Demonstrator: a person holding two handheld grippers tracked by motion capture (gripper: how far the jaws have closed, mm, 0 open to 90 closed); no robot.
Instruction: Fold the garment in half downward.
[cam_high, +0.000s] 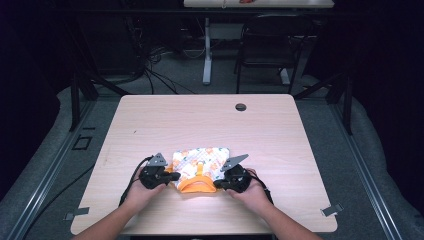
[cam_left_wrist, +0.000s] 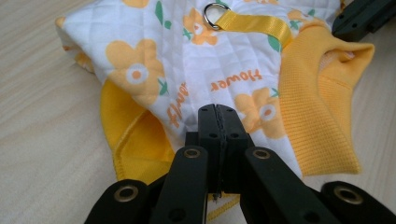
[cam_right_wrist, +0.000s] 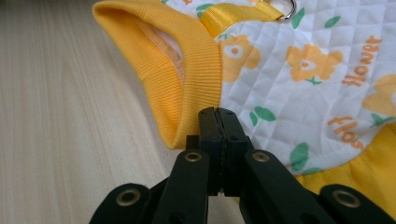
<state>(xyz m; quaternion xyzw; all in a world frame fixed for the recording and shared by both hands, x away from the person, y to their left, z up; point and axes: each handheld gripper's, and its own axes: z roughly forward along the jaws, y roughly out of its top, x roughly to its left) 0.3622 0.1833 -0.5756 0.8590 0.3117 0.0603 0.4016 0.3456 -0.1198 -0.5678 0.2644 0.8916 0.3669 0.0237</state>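
Note:
A small quilted garment (cam_high: 202, 162), white with orange flowers, lies flat on the table near its front edge. Its yellow ribbed collar (cam_high: 197, 186) faces the person. A yellow strap with a metal ring (cam_left_wrist: 214, 9) runs down its middle. My left gripper (cam_high: 176, 176) is shut, its tips over the garment's left edge (cam_left_wrist: 218, 109) beside a yellow sleeve (cam_left_wrist: 135, 144). My right gripper (cam_high: 223, 182) is shut too, its tips (cam_right_wrist: 218, 112) where the collar (cam_right_wrist: 187, 79) meets the white quilting (cam_right_wrist: 289, 93). No fabric shows between either pair of jaws.
The light wooden table (cam_high: 200, 120) has a round cable hole (cam_high: 241, 107) at the back. Beyond it stand a dark chair (cam_high: 267, 50) and a white desk leg (cam_high: 207, 50). In the left gripper view, the other gripper (cam_left_wrist: 364, 18) shows at the top right.

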